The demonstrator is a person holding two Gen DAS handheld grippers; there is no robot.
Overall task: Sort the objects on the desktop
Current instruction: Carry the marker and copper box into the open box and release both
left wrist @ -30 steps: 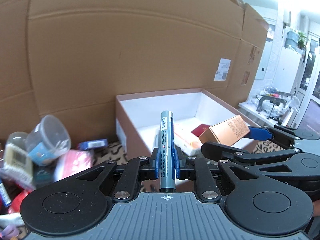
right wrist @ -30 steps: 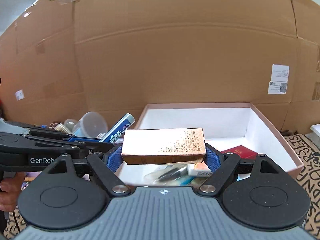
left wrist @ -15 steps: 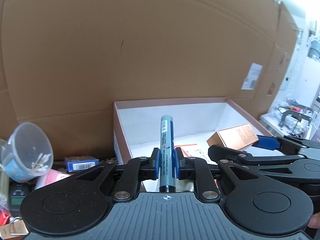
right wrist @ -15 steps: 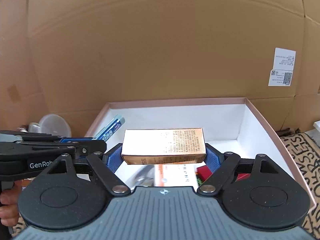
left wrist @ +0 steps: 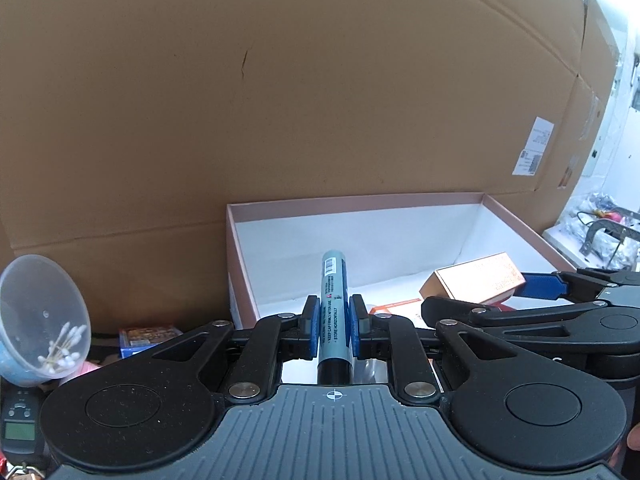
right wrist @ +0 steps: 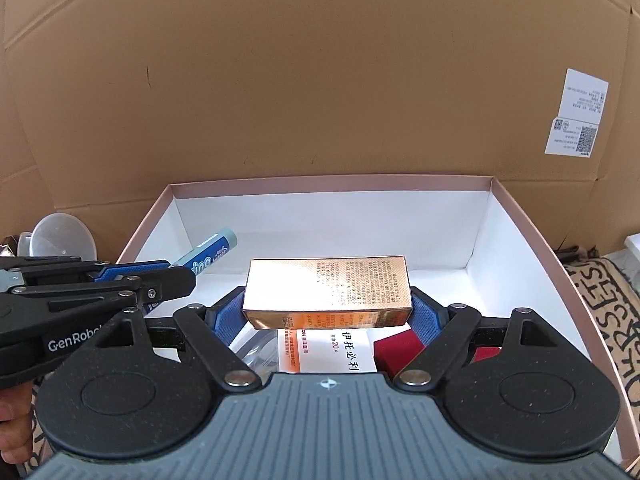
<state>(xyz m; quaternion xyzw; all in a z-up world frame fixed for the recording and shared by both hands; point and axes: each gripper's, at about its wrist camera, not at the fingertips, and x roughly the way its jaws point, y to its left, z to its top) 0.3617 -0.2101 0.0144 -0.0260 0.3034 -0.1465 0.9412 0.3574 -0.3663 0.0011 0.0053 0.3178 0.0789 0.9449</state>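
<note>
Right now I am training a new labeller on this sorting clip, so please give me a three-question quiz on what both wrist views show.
1. True or false: the left hand-held gripper is clamped on a blue-grey marker.
2. What does the right hand-held gripper hold? A) a red case B) a copper-coloured carton C) a clear cup
3. Fill in: both held items hang over the open pink ____ with the white inside.

Key
1. True; its blue pads press both sides of the marker.
2. B; the carton lies crosswise between the pads, above a white medicine pack.
3. Box.
</note>
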